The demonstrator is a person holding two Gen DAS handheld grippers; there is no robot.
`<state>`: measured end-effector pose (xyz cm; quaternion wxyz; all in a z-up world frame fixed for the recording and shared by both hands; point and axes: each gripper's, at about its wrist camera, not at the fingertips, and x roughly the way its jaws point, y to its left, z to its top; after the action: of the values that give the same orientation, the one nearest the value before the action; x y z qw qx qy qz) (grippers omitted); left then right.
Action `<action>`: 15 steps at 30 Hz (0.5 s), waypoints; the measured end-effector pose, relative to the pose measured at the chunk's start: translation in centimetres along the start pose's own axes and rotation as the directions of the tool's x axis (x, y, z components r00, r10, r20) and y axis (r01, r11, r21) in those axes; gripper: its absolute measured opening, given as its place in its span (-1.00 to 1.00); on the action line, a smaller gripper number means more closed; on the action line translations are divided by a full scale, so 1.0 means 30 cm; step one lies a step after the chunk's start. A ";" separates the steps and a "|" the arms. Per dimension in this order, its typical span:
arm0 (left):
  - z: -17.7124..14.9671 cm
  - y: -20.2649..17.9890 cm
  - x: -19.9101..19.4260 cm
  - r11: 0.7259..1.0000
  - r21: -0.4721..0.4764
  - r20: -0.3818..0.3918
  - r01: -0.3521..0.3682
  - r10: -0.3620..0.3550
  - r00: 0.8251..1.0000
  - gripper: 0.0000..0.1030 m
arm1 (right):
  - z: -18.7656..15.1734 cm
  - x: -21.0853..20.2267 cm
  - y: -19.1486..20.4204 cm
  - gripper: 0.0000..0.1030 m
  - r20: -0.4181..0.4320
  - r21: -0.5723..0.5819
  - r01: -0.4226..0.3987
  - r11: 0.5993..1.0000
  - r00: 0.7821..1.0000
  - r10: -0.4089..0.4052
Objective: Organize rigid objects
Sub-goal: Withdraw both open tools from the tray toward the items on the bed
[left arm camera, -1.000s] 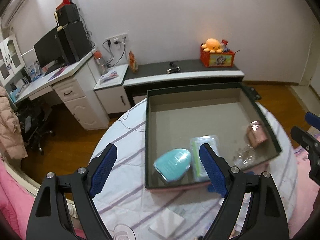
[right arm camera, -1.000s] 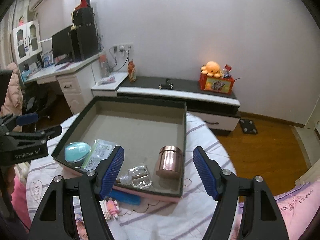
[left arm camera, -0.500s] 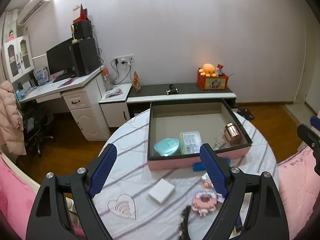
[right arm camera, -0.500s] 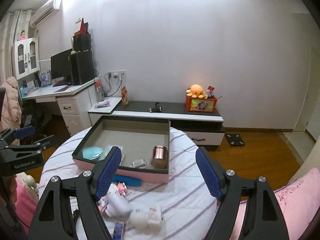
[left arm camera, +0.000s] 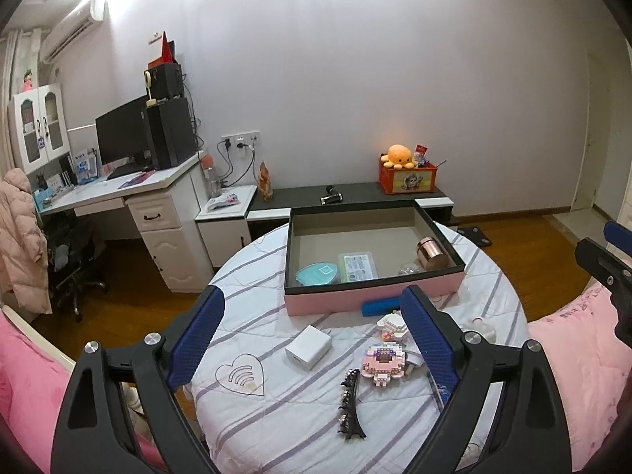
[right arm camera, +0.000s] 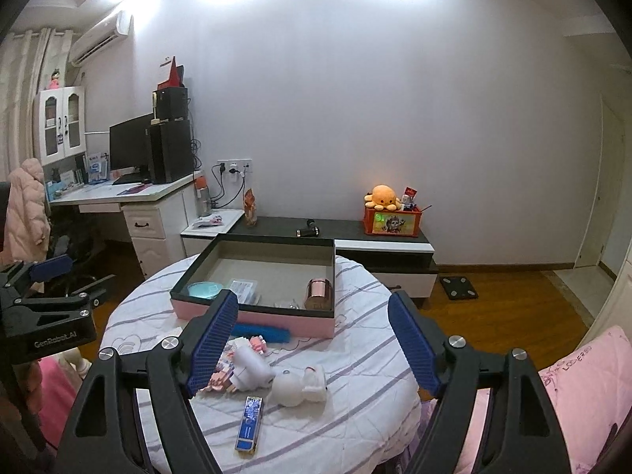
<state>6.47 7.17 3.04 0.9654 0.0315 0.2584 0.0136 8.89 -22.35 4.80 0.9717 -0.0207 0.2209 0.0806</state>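
Observation:
A pink box with a dark rim (left arm camera: 355, 207) (right arm camera: 272, 241) sits at the far side of the round striped table (left arm camera: 276, 414). In it lie a teal case (left arm camera: 318, 272), a clear packet (left arm camera: 357, 266), a glass bottle (left arm camera: 409, 268) and a copper jar (left arm camera: 430, 252). In front of the box lie a white charger (left arm camera: 308, 345), a blue brush (left arm camera: 381, 306), a pink block toy (left arm camera: 385, 361), a black hair clip (left arm camera: 349, 403), a white toy (right arm camera: 300, 385) and a blue tube (right arm camera: 249, 422). My left gripper (left arm camera: 312, 296) hangs above the table's near side, jaws opening and empty. My right gripper (right arm camera: 314, 296) is open and empty.
A white desk (left arm camera: 118, 193) with a monitor stands at the left, with a chair and a pink coat beside it. A low cabinet (left arm camera: 355, 193) behind the table carries an orange plush. Pink bedding (left arm camera: 572, 339) borders the table on the right. A scale (right arm camera: 458, 286) lies on the floor.
Both grippers have drawn back and risen from over the box. The loose items in front of the box have come into view. Nothing was taken hold of.

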 end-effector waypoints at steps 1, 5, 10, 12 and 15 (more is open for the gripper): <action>-0.001 0.000 -0.008 1.000 -0.001 0.003 0.001 -0.001 1.000 0.83 | 0.001 -0.009 0.002 0.56 0.006 -0.002 0.001 1.000 1.000 -0.001; -0.001 0.003 -0.024 1.000 -0.010 0.012 -0.008 0.008 1.000 0.87 | -0.001 -0.018 -0.002 0.56 0.011 -0.005 0.002 1.000 1.000 -0.002; -0.005 0.003 -0.021 1.000 -0.009 0.002 -0.010 0.010 1.000 0.89 | -0.010 -0.019 -0.010 0.56 0.001 -0.002 -0.007 1.000 1.000 0.007; -0.008 -0.002 -0.010 1.000 -0.004 -0.009 -0.012 0.012 1.000 0.89 | -0.013 -0.014 -0.016 0.57 -0.005 0.001 -0.007 1.000 1.000 0.007; -0.014 -0.004 0.013 1.000 -0.001 -0.029 -0.012 0.012 1.000 0.92 | -0.020 0.007 -0.023 0.59 -0.030 0.006 -0.004 1.000 1.000 0.004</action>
<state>6.60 7.09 2.48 0.9616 0.0323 0.2719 0.0202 8.93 -23.05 4.16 0.9682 -0.0187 0.2357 0.0814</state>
